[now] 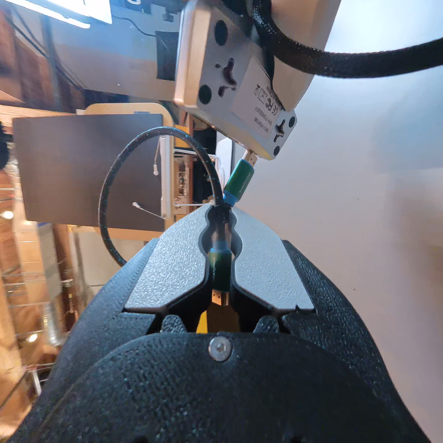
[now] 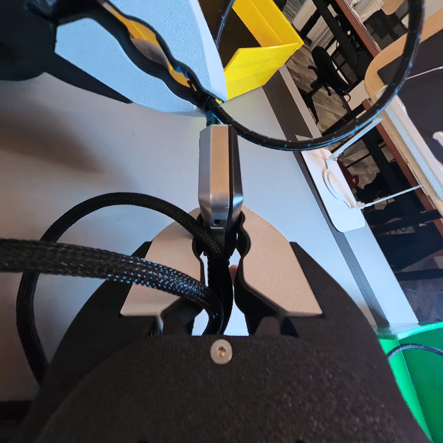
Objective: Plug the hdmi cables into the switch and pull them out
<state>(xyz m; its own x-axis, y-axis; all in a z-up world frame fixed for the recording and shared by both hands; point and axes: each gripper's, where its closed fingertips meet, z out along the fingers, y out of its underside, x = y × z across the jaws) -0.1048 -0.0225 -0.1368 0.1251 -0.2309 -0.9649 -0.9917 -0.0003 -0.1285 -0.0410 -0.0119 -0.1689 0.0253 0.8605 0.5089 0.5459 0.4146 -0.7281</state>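
The silver HDMI switch (image 2: 215, 172) is held above the white table (image 2: 96, 143) by my right gripper (image 2: 219, 223), which is shut on its near end. Its underside with a label shows in the left wrist view (image 1: 239, 84). A thick black braided cable (image 2: 119, 268) runs from that end through my right fingers. My left gripper (image 1: 219, 212) is shut on a thin black HDMI cable (image 1: 115, 182). One green plug (image 1: 219, 273) lies between its fingers, pointing back at the camera. Another green plug (image 1: 239, 182) sits at the switch's far port with its gold tip showing.
A yellow bin (image 2: 259, 60) stands on the table behind my left gripper (image 2: 203, 98). A green bin (image 2: 419, 359) is at the right front. The table edge runs along the right, with chairs and desks beyond. A dark flat panel (image 1: 84, 167) lies at the left.
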